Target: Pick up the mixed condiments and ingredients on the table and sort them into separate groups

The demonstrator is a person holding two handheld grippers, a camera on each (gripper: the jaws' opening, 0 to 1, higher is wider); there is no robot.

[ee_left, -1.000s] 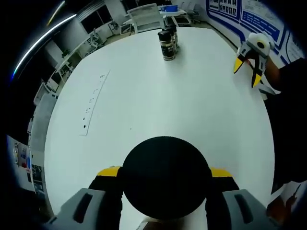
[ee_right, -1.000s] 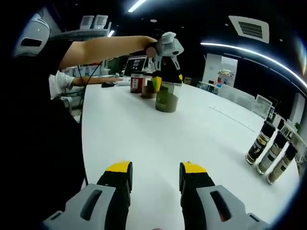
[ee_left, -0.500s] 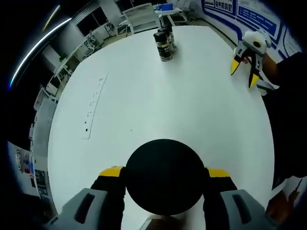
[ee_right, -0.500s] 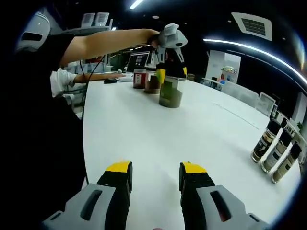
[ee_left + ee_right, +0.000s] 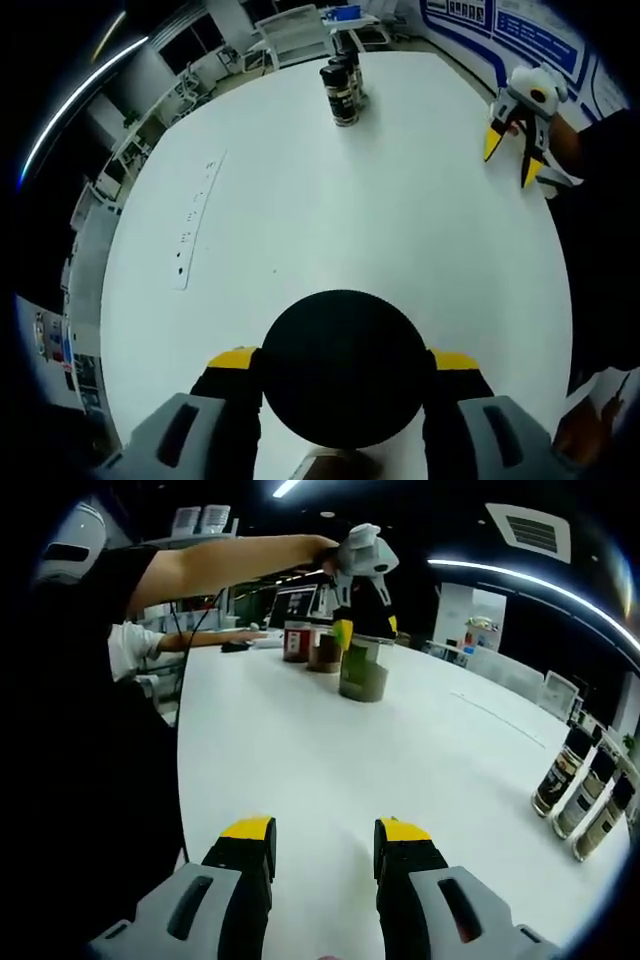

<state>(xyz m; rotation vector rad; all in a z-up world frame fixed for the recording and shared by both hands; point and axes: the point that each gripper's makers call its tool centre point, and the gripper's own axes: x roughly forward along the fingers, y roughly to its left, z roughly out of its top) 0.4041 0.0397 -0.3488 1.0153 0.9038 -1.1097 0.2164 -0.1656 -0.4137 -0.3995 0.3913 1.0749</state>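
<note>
Between my left gripper's (image 5: 345,385) jaws sits the jar (image 5: 362,670) I am carrying, clamped at its black lid (image 5: 345,375); from the left gripper view I look straight down on that lid, so the jar's long axis runs upright, in line with the tongs. In the right gripper view the same jar, glass with a greenish-brown filling, hangs under the left gripper (image 5: 362,580) with its base at or barely above the white table (image 5: 400,220); I cannot tell whether it is touching. My right gripper (image 5: 325,865) holds nothing, its yellow-tipped jaws parted over bare tabletop close to my body, and it shows again off to the side (image 5: 522,125) in the left gripper view.

Just beyond the held jar stand two more jars, a red-filled jar (image 5: 296,642) and a brown-filled jar (image 5: 324,650), side by side; I judge that cluster to be the group this jar belongs with, so the coming move is a short carry away from me. Well apart, toward the far edge, a row of tall dark-capped bottles (image 5: 588,795) stands together, seen from above as bottles (image 5: 342,85); my empty right hand is the nearer one to them. Farther still, another person's sleeve (image 5: 130,645) rests at the table's edge.
</note>
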